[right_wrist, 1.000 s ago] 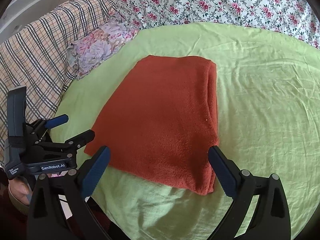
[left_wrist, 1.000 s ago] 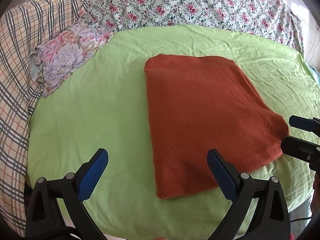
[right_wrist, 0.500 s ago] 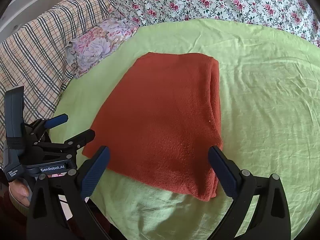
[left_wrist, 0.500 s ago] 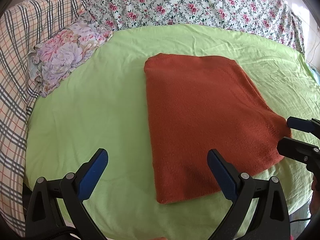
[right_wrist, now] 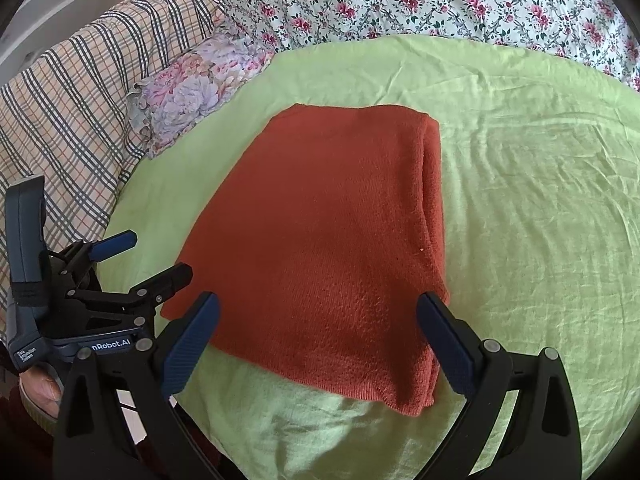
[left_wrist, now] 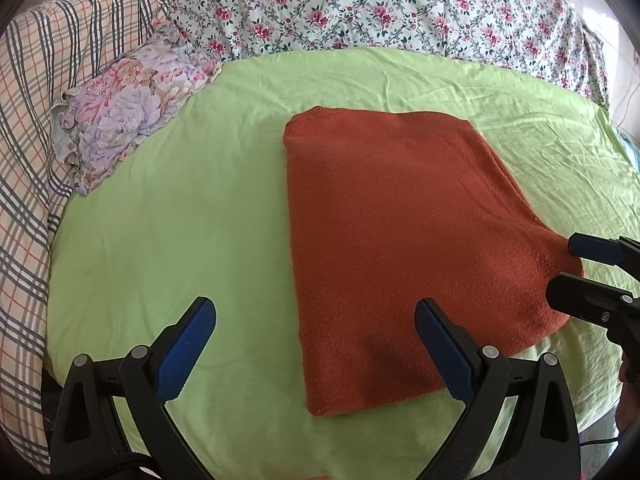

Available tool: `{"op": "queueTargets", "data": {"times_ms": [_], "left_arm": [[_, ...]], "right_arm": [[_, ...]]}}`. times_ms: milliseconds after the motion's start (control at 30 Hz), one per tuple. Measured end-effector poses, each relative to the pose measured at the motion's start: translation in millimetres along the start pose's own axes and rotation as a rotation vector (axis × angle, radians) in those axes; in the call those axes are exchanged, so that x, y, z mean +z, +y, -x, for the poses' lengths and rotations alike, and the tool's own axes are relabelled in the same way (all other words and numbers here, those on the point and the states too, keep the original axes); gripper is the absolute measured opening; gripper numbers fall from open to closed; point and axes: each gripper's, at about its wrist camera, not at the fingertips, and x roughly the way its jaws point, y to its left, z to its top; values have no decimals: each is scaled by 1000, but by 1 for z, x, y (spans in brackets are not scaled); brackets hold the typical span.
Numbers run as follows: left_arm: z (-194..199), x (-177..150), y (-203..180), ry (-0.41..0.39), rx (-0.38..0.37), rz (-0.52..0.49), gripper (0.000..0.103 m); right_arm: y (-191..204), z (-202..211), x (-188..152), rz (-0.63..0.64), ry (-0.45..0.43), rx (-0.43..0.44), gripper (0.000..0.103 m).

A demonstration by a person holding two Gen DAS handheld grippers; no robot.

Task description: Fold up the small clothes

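Lying folded flat on the green sheet (left_wrist: 200, 208): rust-red knit garment (left_wrist: 400, 240), untouched. Hovering at its near edge with fingers spread wide, gripping nothing: left gripper (left_wrist: 316, 344) and right gripper (right_wrist: 318, 340). Showing only in the right wrist view: stacked fold layers along the garment's right edge, plus a fingertip (right_wrist: 40, 390) beneath the left gripper.

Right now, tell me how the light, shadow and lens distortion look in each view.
Left wrist view: even daylight, a soft shadow on the rust cloth near the left tongs, blown-out brightness at the upper right, green sheet bulging from the fisheye. Right wrist view: similar soft light, sharp focus, dark vignette corners.
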Motion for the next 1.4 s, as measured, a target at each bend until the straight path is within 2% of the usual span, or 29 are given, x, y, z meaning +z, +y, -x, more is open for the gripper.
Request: {"op": "queueTargets", "data": {"times_ms": [1400], "left_arm": [[2, 3, -6, -8, -2, 7, 100]], "right_arm": [[9, -1, 4, -3, -4, 0, 99]]}}
